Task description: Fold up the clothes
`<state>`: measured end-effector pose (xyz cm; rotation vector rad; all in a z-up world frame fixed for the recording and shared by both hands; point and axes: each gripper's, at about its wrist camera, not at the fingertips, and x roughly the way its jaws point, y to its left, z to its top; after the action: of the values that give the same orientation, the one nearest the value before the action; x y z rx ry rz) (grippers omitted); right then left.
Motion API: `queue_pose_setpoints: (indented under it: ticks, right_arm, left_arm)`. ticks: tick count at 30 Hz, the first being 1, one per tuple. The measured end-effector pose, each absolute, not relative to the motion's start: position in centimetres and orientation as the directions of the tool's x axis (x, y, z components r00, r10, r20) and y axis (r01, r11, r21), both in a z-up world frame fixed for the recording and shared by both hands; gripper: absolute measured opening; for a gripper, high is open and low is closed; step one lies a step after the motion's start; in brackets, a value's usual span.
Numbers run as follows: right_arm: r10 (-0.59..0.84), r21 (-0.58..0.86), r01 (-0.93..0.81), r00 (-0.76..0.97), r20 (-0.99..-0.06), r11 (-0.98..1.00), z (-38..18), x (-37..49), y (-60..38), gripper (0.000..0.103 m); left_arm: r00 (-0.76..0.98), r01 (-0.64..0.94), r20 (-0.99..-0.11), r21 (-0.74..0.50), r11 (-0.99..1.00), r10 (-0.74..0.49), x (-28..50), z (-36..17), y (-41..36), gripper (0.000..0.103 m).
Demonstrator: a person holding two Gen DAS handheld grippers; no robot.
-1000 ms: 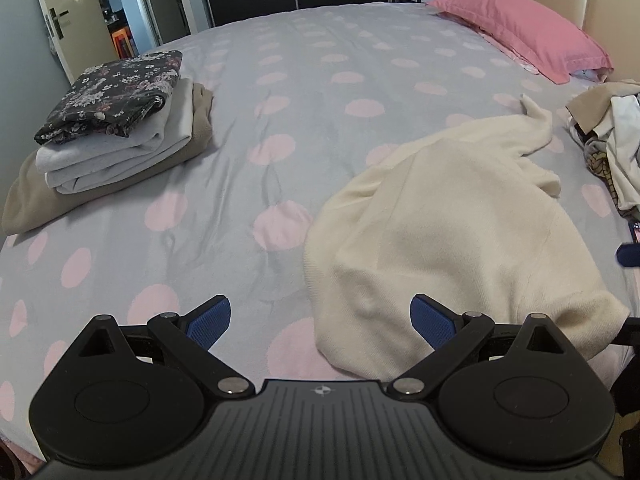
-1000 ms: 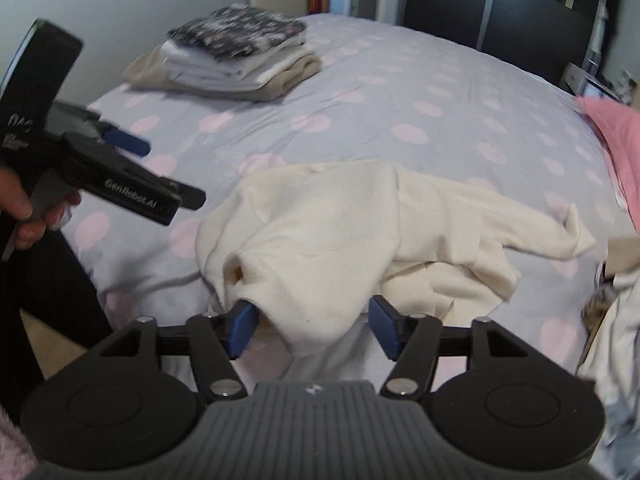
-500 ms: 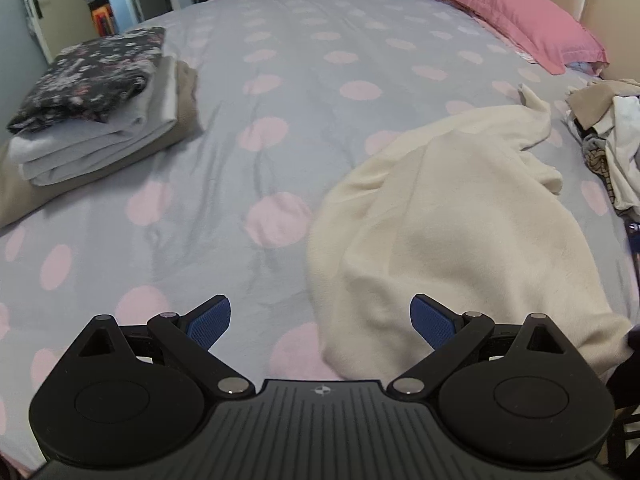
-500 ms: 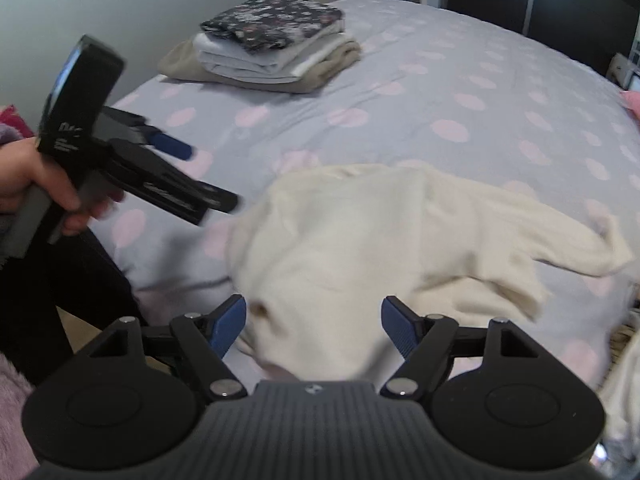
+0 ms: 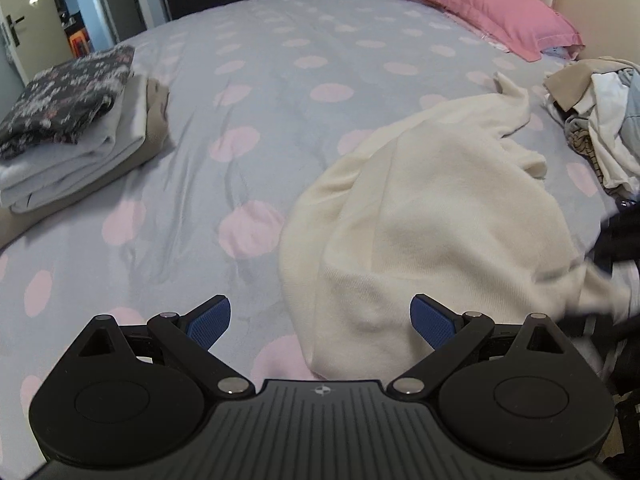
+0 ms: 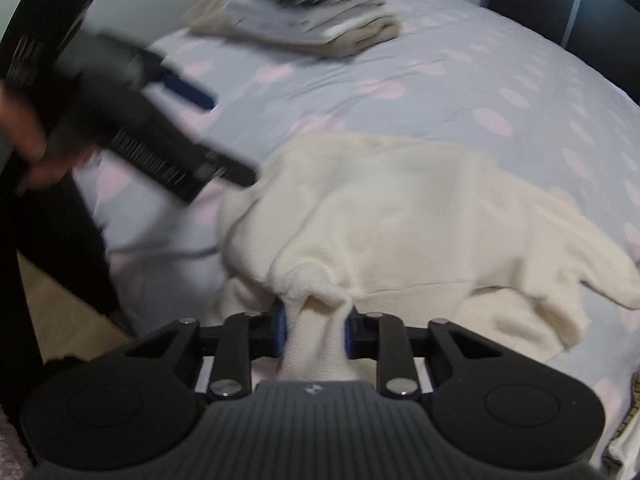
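Note:
A cream sweater point(image 5: 432, 216) lies crumpled on the grey bedspread with pink dots point(image 5: 256, 128), near the bed's front edge. My right gripper point(image 6: 315, 330) has a bunched fold of the cream sweater point(image 6: 400, 216) between its blue pads, and its jaws are closing on it. My left gripper point(image 5: 320, 320) hovers open over the sweater's near left edge, with nothing pinched. The right wrist view shows the left gripper point(image 6: 216, 132) blurred at the left, held by a hand point(image 6: 24, 136). A dark blur at the right edge of the left wrist view is the right gripper point(image 5: 616, 240).
A stack of folded clothes point(image 5: 76, 136), topped by a dark floral piece, sits at the bed's left side. A heap of unfolded clothes point(image 5: 596, 120) lies at the right. A pink pillow point(image 5: 492, 12) rests at the headboard. Floor shows beyond the bed edge point(image 6: 60, 320).
The right gripper's jaws went from wide apart to narrow, pinching a fold of the sweater, after shifting along its edge. The left gripper stayed open and barely moved.

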<state>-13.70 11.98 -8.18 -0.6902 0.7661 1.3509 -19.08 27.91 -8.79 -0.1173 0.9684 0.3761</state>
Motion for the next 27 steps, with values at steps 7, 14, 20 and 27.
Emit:
queue_pose_setpoints:
  ticks: [7,14,20,27]
  right_arm:
    - [0.571,-0.066,-0.953,0.231,-0.788,0.295,-5.5,-5.4,11.4,0.025]
    - [0.504,-0.082,-0.896,0.320,-0.802,0.437,-6.7,1.4,11.6,0.025]
    - [0.502,-0.016,-0.891,0.270,-0.822,0.453,-8.2,2.6,11.3,0.025]
    - [0.521,0.036,-0.876,0.252,-0.816,0.480,-8.3,2.7,10.6,0.041]
  left_arm:
    - [0.551,-0.282,-0.793,0.117,0.952,0.260,-18.0,-7.7,26.5,0.098]
    - [0.597,-0.087,-0.774,0.200,0.976,0.212,-15.6,-8.0,23.3,0.098]
    - [0.659,0.059,-0.733,0.278,0.959,0.172,-13.0,-9.6,19.9,0.098]
    - [0.617,0.066,-0.774,0.231,0.971,0.143,-11.2,-11.4,20.7,0.052]
